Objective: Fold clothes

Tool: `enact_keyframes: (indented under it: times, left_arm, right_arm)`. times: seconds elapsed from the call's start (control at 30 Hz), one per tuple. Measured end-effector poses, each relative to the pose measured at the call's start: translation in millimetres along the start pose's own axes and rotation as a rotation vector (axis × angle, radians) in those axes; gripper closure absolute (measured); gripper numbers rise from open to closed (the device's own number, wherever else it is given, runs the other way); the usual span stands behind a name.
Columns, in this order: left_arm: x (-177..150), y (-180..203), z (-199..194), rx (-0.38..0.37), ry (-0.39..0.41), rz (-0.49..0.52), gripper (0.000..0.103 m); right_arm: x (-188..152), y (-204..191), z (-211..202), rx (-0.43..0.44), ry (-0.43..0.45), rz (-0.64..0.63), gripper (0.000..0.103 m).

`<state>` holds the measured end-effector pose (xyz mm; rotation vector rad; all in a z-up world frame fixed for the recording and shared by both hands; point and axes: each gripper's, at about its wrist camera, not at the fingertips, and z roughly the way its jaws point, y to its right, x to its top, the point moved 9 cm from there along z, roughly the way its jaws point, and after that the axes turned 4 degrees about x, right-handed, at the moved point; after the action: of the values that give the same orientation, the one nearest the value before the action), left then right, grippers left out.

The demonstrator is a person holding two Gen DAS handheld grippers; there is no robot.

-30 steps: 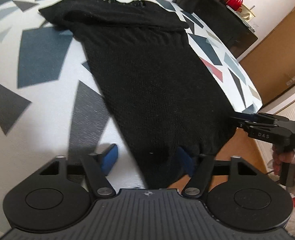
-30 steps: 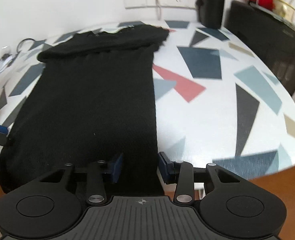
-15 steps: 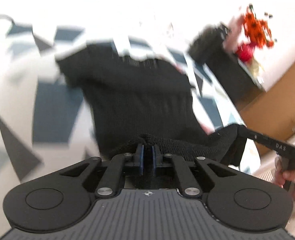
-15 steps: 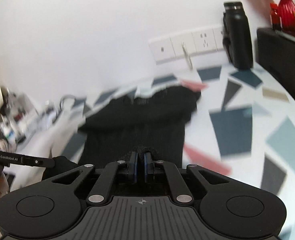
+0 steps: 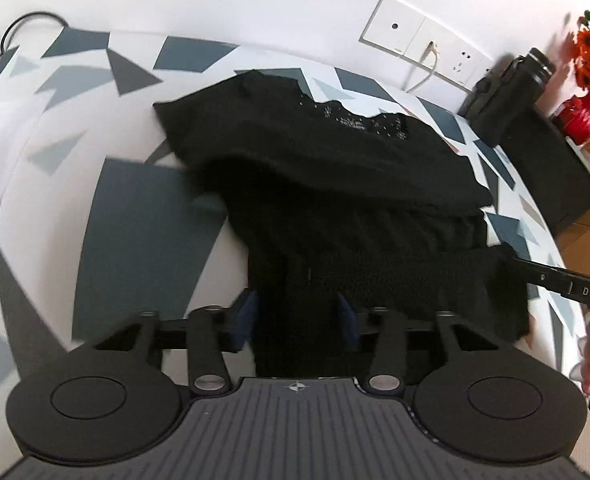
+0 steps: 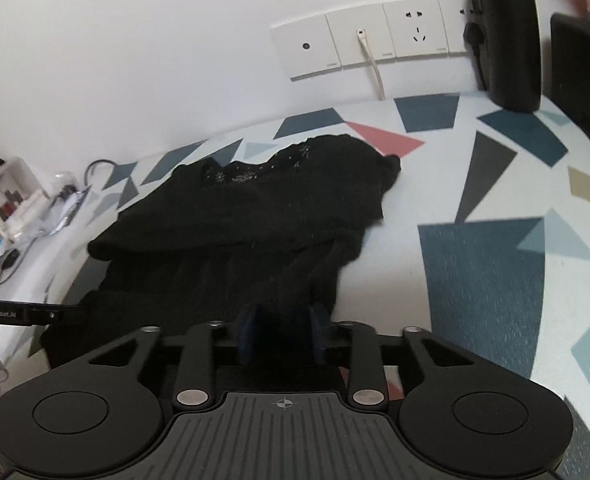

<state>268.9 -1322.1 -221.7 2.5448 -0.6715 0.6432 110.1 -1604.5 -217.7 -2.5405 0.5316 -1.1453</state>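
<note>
The blue-padded fingers [image 5: 243,316] of the left gripper [image 5: 295,318] are standing well apart at the bottom centre of the left wrist view, with the black garment [image 5: 335,200] lying between them but not being pinched. The right gripper [image 6: 282,334] is sitting the same way at the bottom centre of its own view, pads parted around the cloth's near edge, gripping nothing. The garment is lying on the patterned table [image 6: 475,272], its long axis running from the fingers up toward the wall sockets [image 6: 371,40] at the top of the frame, the near hem seemingly doubled over the body. Both grippers are sitting at that near fold, one at each corner, about equally close. Judging from this, the next fold is turning on carrying cloth away from the fingers, up the frame.
</note>
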Motion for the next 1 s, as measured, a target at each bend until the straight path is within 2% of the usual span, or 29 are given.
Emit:
enact_keyframes:
  times: [0.07,0.1,0.2,0.27,0.3,0.33,0.37,0.4,0.47,0.53,0.6,0.7,0.9,1.0]
  left_arm:
    - [-8,-3,-6,-0.014,-0.017,0.002,0.051]
    - [-14,-4,-9,-0.021,-0.025,0.003,0.047]
    - [-27,-7,-4,-0.009,-0.052,0.009,0.045]
    - [-29,-6,-5,-0.012,-0.041,0.001,0.046]
    - [-30,-4,-6,-0.016,-0.042,-0.004,0.049]
    - [-30,-3,-6,-0.02,-0.044,-0.009,0.061]
    - [-31,-2,-7,-0.025,-0.046,-0.014,0.085]
    - [-31,-1,-8,-0.029,-0.048,-0.019,0.086]
    - [-31,1,-15,-0.041,-0.043,-0.029,0.095]
    - [-28,2,-29,-0.069,-0.03,-0.055,0.098]
    - [-22,3,-47,-0.117,-0.025,-0.077,0.098]
    - [-6,8,-68,-0.165,-0.003,-0.057,0.098]
    - [42,6,-85,-0.312,0.063,-0.083,0.098]
    - [67,0,-79,-0.346,0.088,-0.081,0.098]
  right_arm:
    - [-7,4,-6,0.006,-0.017,-0.015,0.059]
    - [-12,6,-7,0.006,-0.033,-0.025,0.058]
    - [-27,13,-6,0.0,-0.09,-0.025,0.057]
    - [-35,14,-5,0.019,-0.114,-0.003,0.067]
    - [-36,12,-7,0.032,-0.117,-0.002,0.073]
    - [-36,9,-9,0.044,-0.121,-0.003,0.091]
    - [-37,6,-11,0.055,-0.125,-0.004,0.095]
    - [-35,3,-16,0.069,-0.119,-0.006,0.096]
    - [-28,-5,-30,0.101,-0.086,-0.007,0.098]
    - [-15,-12,-46,0.123,-0.037,0.01,0.098]
    - [0,-19,-62,0.141,0.013,0.028,0.098]
    - [21,-30,-82,0.154,0.079,0.047,0.098]
    - [56,-42,-93,0.084,0.178,0.103,0.098]
    - [69,-47,-92,0.023,0.212,0.123,0.098]
